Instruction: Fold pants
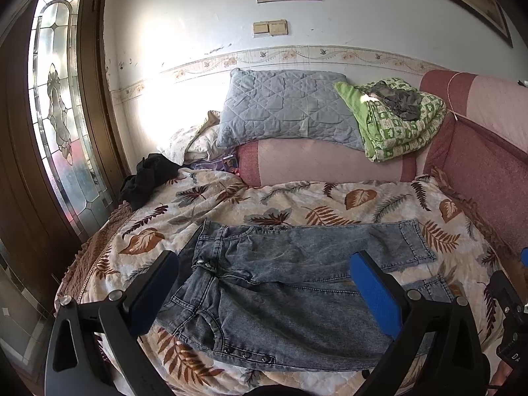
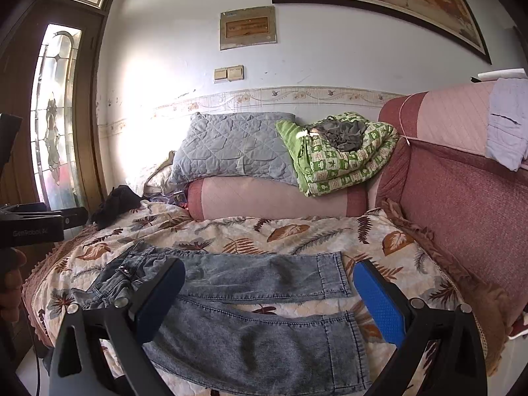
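On the quilted bedspread [image 1: 297,198], stonewashed denim pants [image 1: 280,283] lie flat; both grippers wide.

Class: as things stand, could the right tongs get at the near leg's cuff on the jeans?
Probably yes. The right tongs are open above the jeans, and the near cuff lies flat and uncovered on the leaf-print bedspread.
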A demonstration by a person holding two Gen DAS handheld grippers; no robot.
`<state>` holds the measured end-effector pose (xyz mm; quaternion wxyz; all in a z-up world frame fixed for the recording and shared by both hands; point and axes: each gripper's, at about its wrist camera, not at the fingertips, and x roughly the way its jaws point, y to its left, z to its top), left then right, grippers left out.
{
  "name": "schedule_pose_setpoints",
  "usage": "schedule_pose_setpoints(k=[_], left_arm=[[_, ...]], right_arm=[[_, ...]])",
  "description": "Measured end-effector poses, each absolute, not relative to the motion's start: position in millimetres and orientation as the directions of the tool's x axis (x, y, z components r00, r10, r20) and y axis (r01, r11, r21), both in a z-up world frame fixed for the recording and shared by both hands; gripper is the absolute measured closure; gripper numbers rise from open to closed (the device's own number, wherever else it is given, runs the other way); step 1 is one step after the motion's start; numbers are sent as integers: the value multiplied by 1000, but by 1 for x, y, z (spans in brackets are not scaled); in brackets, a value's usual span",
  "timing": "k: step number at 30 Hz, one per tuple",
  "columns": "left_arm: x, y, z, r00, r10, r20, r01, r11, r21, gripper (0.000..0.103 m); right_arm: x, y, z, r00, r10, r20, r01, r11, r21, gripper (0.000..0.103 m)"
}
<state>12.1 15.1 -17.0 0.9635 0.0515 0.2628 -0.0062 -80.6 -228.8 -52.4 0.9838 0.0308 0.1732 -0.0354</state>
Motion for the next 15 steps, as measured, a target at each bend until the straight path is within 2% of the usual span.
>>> schedule_pose_setpoints(k=[15], left_arm=[[7,13,-17,862,4,-507,50,994,94,0]], right_arm=[[-80,-229,-51,936,-59,-348,80,996,47,0]])
